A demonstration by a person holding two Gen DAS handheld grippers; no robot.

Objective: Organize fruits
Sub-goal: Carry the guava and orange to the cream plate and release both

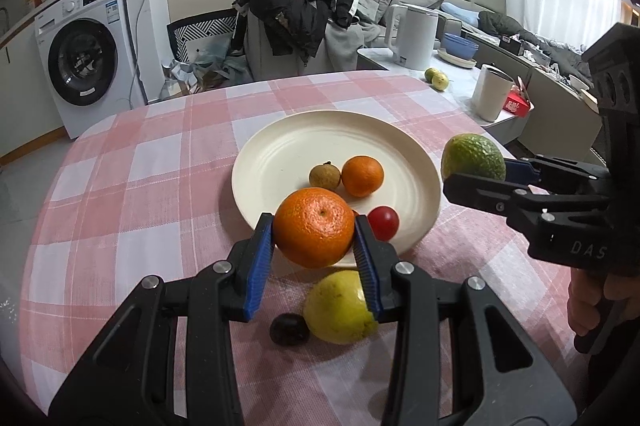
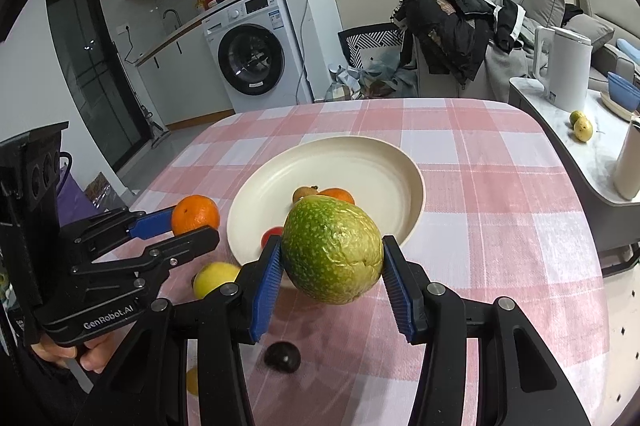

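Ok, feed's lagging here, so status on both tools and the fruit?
Left tool shut on large orange, right tool shut on green fruit. Both at plate rim. Yellow fruit, dark fruit on cloth.

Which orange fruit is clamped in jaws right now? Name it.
The big orange, gripped by the left gripper above the plate's near rim. The smaller tangerine lies free on the plate beside a brown longan.

Plate (image 1: 280,145) far half bare — near edge crowded: small orange (image 1: 362,175), longan (image 1: 325,175), probably tomato (image 1: 383,223).
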